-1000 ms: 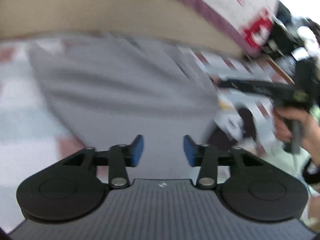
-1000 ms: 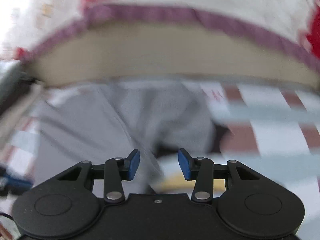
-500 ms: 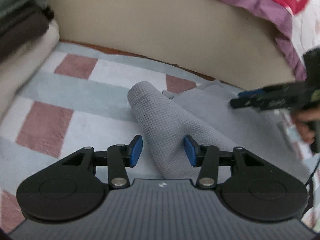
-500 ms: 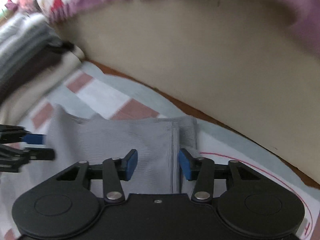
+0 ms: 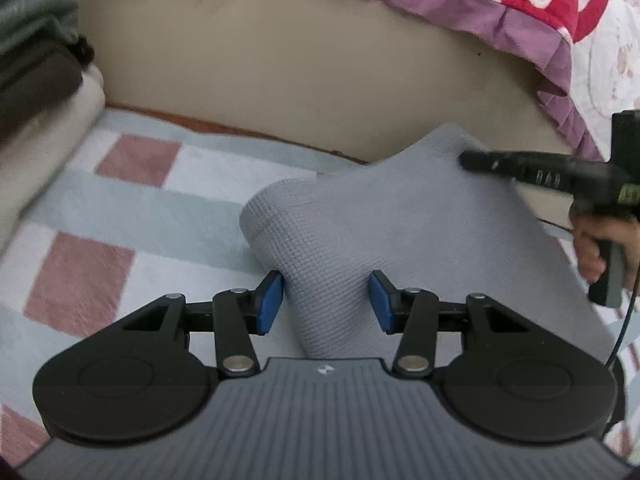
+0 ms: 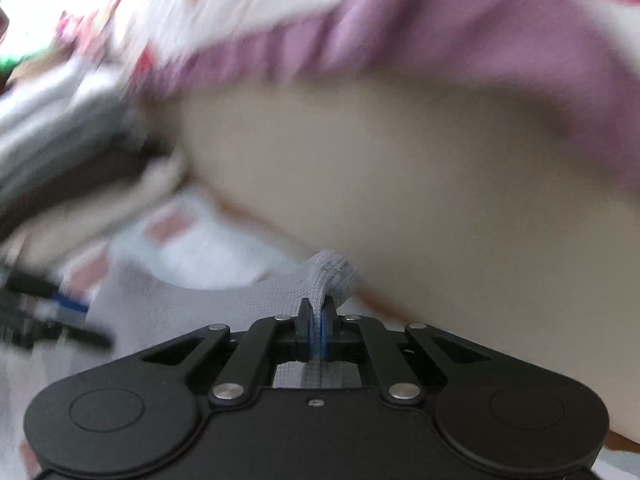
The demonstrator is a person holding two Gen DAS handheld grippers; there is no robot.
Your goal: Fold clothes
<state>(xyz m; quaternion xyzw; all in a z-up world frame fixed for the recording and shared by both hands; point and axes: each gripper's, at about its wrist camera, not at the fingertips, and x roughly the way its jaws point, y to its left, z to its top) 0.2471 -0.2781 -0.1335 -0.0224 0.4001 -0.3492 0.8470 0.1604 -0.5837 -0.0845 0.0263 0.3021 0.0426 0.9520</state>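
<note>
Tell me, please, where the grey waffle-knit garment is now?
The grey waffle-knit garment lies on the checked blanket, between the open left gripper fingers, one corner pinched by the right gripper.

A soft checked blanket in pale blue, white and dusty pink squares (image 5: pixel 132 216) spreads under and to the left of the fingers in the left wrist view. Beyond the fingertips, a plain beige upholstered panel (image 5: pixel 288 76) rises from the blanket's far edge, with a thin reddish-brown strip along the seam where they meet. Above and to the right of the fingers, a white quilted bedcover with a purple ruffled border and red print (image 5: pixel 532 20) hangs over the panel's top. Far left of the fingers sits a stack of folded textiles in grey-green, dark brown and cream (image 5: pixel 36 80), touching the blanket.
</note>
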